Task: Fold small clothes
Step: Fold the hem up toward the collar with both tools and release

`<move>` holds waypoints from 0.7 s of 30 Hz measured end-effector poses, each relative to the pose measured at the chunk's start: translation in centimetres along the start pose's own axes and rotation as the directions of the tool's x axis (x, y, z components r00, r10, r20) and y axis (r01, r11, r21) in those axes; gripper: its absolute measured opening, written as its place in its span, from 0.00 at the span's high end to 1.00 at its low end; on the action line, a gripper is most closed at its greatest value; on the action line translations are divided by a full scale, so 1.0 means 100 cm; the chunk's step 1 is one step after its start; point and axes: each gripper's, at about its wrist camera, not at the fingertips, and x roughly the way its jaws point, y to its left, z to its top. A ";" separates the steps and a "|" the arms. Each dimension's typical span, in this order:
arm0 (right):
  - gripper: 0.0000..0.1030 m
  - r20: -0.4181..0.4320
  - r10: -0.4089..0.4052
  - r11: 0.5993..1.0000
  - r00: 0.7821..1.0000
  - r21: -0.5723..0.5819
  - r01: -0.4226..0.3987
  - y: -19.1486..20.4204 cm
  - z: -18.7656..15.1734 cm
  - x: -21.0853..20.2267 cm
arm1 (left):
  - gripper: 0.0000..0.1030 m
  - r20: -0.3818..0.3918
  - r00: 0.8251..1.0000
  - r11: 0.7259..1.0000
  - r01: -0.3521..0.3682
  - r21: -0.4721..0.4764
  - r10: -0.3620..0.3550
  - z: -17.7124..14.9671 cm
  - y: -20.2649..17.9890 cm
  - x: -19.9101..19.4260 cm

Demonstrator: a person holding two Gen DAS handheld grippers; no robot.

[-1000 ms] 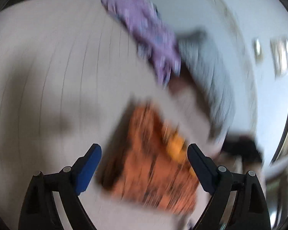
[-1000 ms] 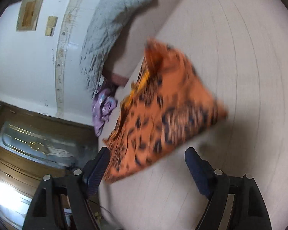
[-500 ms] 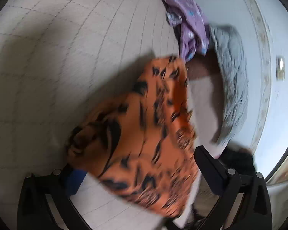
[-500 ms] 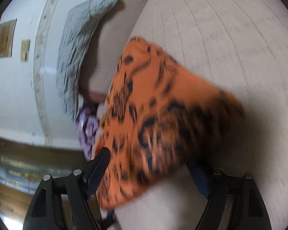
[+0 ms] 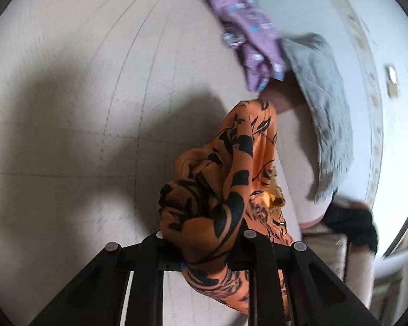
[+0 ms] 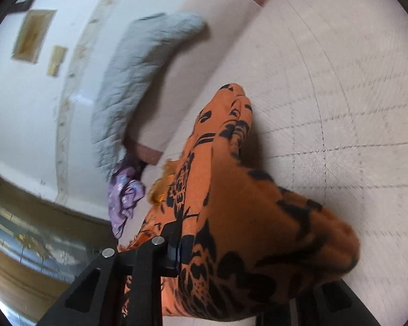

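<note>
- Left gripper [image 5: 204,252] clamped on a bunched fold of the orange tiger-print garment [image 5: 231,190]; fingers drawn narrow, their tips buried under the cloth at 6 o'clock of the left wrist view.
- Garment rising from that grip toward 1 o'clock, its far end lying on the pale quilted bed surface [image 5: 95,108] marked with a grid of stitch lines.
- Right gripper [image 6: 193,255] closed on the same garment [image 6: 244,217]; near finger pressed against the cloth at 7 o'clock, far finger hidden beneath the draped fabric.
- In the right wrist view, cloth filling the lower centre, tapering to a point at about 12 o'clock over the bed surface [image 6: 340,81].
- Purple patterned garment [image 5: 244,27] heaped at 1 o'clock in the left wrist view, apart from the orange one; seen again [image 6: 125,198] at 8 o'clock in the right wrist view.
- Grey quilted blanket [image 5: 321,103] draped at 2 o'clock, just beside the purple garment; also [image 6: 138,76] at 10 o'clock.
- White wall [image 6: 27,108] behind, blurred.
</note>
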 end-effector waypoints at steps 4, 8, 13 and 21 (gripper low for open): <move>0.72 -0.012 0.025 0.999 1.000 -0.042 -0.025 0.008 -0.012 -0.049 | 0.80 -0.026 0.999 0.994 -0.035 0.102 0.038 -0.027 0.001 -0.050; 0.72 -0.076 -0.007 0.998 0.997 -0.064 0.002 -0.019 -0.045 -0.097 | 0.78 -0.092 0.990 0.986 -0.095 0.135 0.108 -0.068 0.038 -0.072; 0.64 -0.213 -0.123 0.991 0.969 0.030 0.133 -0.087 -0.078 -0.100 | 0.69 -0.136 0.976 0.985 -0.163 0.052 0.169 -0.094 0.085 -0.076; 0.44 -0.220 -0.207 0.978 0.953 -0.059 0.199 -0.085 -0.073 -0.117 | 0.51 0.024 0.974 0.943 -0.222 0.247 0.223 -0.114 0.037 -0.142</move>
